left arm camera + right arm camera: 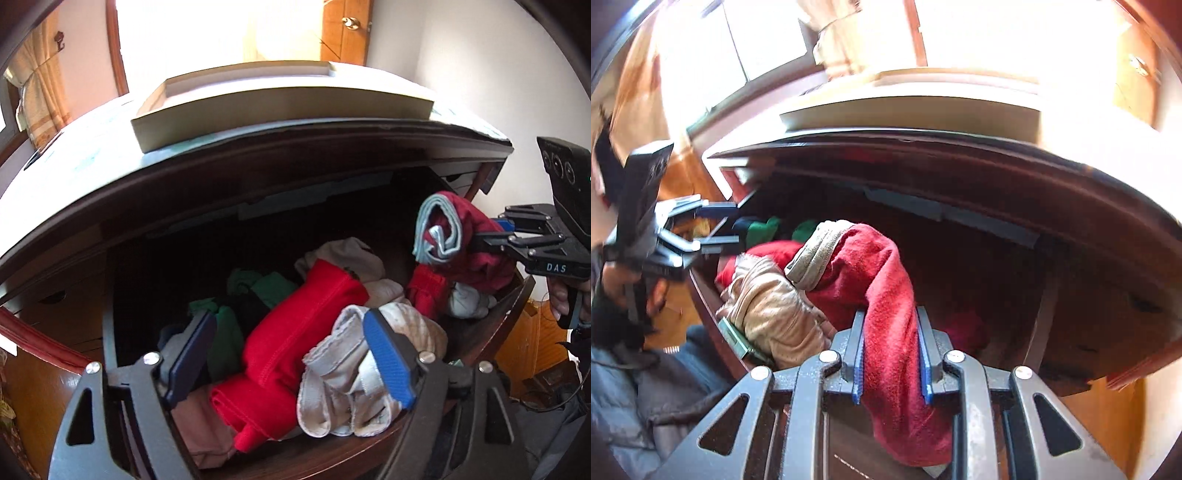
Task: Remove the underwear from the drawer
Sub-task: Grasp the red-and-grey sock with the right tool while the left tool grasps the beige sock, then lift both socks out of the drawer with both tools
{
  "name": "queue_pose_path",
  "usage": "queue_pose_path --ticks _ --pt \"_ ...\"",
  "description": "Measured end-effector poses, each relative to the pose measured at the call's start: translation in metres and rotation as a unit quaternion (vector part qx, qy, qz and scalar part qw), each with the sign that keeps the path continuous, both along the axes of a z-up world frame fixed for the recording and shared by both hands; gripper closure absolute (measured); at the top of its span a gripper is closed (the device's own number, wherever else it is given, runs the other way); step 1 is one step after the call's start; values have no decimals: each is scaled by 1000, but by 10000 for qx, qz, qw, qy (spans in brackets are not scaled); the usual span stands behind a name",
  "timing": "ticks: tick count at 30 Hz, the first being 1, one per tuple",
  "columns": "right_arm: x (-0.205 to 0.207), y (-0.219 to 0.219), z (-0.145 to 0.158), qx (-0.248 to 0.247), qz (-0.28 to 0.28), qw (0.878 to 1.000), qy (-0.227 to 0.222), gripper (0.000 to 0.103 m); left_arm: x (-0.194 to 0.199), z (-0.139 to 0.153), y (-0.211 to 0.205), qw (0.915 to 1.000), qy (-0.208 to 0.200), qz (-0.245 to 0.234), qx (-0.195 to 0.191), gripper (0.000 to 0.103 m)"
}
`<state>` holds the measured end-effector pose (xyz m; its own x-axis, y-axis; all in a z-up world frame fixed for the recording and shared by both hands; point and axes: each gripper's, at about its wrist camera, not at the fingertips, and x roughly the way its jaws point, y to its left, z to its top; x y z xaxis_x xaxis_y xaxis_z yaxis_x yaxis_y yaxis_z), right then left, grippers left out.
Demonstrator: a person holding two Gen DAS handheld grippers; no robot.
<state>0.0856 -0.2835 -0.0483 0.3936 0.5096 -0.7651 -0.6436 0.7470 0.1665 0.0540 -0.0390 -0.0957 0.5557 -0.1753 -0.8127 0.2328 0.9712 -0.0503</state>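
Bedroom setting: sunlit window and curtain (37,92) at far left, wooden door (343,33) at far centre, pale wall at right.

Item 1, dark red underwear (886,280) with a pale waistband: lifted clear above the right end of the drawer (332,450), clenched between the blue pads of the right gripper (891,360); cloth drapes over both sides of the jaws. In the left wrist view the same garment (476,229) hangs bunched at that gripper's tips, above the drawer's right wall, with free air around it on the far and left sides.

Item 2, drawer: pulled out toward the viewer, curved dark wood front rim near, far part shadowed under the dresser top (258,147). Contents heaped toward the near right: bright red garment (295,332), grey-white garment (351,387) at the front rim, green cloth (229,325) to the left, beige cloth (210,428) at the near left corner. The far left part of the drawer looks dark and unfilled.

Item 3, left gripper (291,350): jaws apart, pads pressing nothing, hovering over the heap with the bright red garment between them; the right pad lies against the grey-white garment's folds, whether touching cannot be told.

Item 4, shallow white tray (155,125): sits on the dresser top, its near edge close to the top's front lip.

Item 5, person's hand (561,299): grips the right gripper's handle, right of the drawer.
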Motion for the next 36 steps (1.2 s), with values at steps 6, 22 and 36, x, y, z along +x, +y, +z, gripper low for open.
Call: queue_pose_path --ticks 6,22,36 --pt "7 1 -7 146 -126 9998 8 78 9 -10 -27 9970 529 -460 -336 39" --pt "-3 -6 -21 423 -261 9987 -85 78 8 -30 -65 9936 812 -754 -202 72" --pt "-22 -13 -8 935 -680 9921 -483 78 -24 5 -31 9950 -197 -515 -833 80"
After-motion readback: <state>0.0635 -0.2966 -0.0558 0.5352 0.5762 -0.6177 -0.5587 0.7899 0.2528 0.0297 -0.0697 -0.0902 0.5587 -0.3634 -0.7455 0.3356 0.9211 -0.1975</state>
